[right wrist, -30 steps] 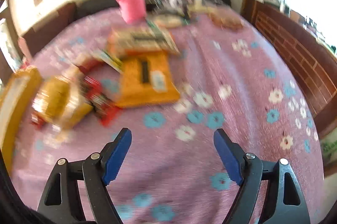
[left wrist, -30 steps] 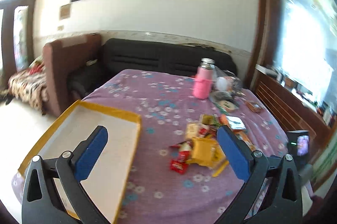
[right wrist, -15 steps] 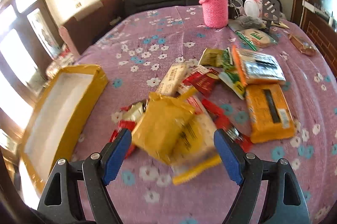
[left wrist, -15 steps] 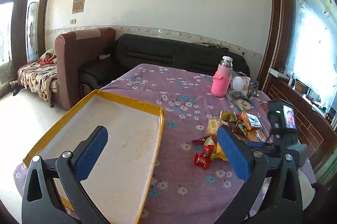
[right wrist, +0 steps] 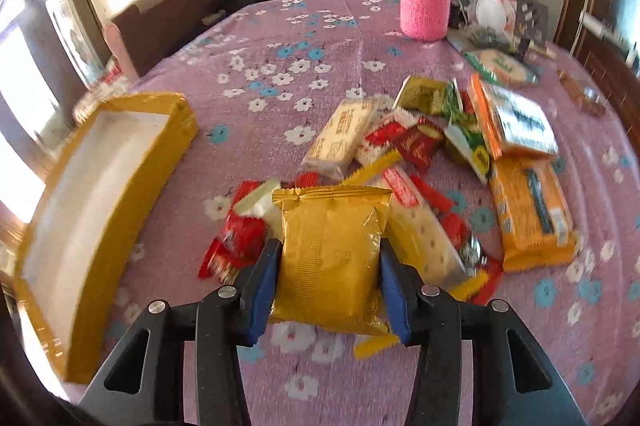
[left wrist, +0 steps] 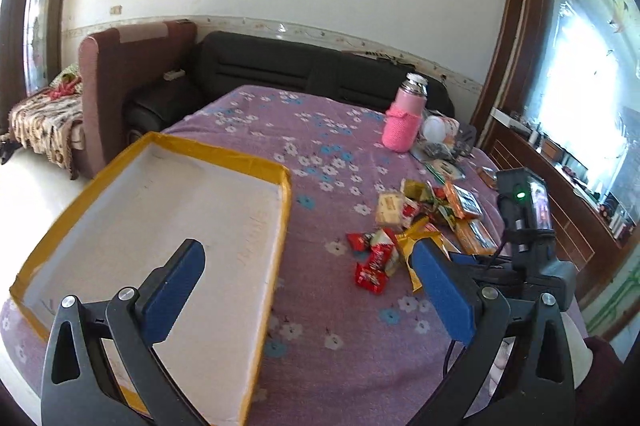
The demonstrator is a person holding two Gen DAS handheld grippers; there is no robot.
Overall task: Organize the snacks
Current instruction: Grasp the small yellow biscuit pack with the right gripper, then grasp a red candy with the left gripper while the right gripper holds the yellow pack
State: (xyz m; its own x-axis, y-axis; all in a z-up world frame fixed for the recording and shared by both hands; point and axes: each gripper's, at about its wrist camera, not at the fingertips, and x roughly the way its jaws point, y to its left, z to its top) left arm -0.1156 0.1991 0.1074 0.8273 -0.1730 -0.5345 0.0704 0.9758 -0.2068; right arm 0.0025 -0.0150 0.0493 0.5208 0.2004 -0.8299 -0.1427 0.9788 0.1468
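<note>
Left wrist view: the left gripper (left wrist: 308, 290) hangs spread wide and empty over the near edge of the yellow-rimmed tray (left wrist: 286, 186); the snack pile (left wrist: 416, 226) lies to its right

Right wrist view: the right gripper (right wrist: 328, 282) pinches a gold packet (right wrist: 332, 250), long axis pointing away, with the tray off to its left. Only this view shows the grasp
</note>
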